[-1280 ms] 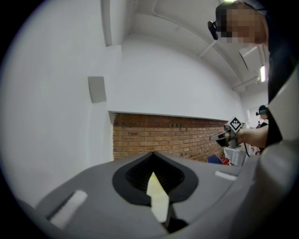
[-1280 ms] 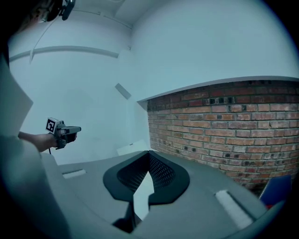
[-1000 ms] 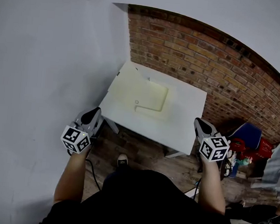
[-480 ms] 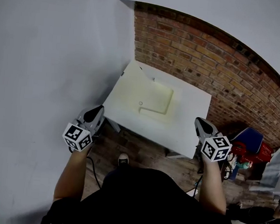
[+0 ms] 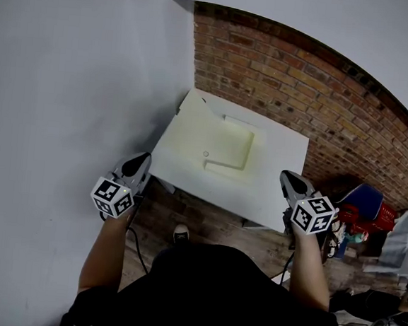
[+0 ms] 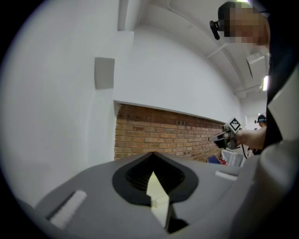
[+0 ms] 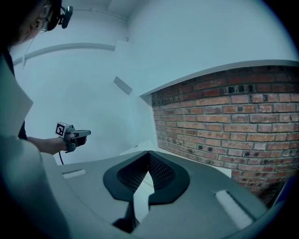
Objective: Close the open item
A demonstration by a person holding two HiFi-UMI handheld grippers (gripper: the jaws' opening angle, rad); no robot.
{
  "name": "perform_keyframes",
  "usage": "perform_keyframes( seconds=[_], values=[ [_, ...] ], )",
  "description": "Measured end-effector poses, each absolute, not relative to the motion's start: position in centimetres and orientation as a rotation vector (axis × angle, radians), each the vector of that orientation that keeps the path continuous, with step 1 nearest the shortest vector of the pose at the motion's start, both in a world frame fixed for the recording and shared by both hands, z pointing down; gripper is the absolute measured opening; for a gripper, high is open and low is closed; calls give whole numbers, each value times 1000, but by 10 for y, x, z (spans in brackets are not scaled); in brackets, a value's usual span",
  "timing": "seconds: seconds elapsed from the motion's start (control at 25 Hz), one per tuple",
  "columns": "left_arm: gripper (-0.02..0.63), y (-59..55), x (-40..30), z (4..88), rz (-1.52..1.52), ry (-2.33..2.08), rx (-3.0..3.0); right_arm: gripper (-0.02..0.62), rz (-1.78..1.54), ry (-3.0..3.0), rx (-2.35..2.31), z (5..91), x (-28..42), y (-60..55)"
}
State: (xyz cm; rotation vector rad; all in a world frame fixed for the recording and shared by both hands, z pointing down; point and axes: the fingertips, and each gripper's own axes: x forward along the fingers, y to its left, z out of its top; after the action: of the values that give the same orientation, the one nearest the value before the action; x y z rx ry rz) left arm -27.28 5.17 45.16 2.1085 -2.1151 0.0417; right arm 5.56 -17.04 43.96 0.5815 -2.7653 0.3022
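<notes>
Facing table point(image 5: 275, 197), left claw point(image 5: 142, 158) and right claw point(image 5: 286, 176) shut.

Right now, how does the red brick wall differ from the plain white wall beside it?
The red brick wall is rough with mortar lines; the plain white wall is smooth and uniform. The brick wall stands behind the white table; the white wall flanks its left. Both meet at the corner.

No legible text; only wordless square markers point(image 5: 112, 197) on left gripper point(image 5: 140, 162) and right gripper point(image 5: 288, 177).

Matt pale tabletop point(image 5: 277, 183), rough red brick wall point(image 5: 303, 82), smooth painted wall point(image 5: 68, 97), worn wood floor point(image 5: 209, 222)
</notes>
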Motion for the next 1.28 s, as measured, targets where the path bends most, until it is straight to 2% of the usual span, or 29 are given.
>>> perform_keyframes(
  seconds=[0.28,1.28],
  values=[
    [4,38,-285,454,13,-2009,2193,2,327,-2741,604,440,35,-167],
    [3,11,-396,473,-1,-1860,2274,3,330,-2730,680,439,-81,-168]
  ],
)
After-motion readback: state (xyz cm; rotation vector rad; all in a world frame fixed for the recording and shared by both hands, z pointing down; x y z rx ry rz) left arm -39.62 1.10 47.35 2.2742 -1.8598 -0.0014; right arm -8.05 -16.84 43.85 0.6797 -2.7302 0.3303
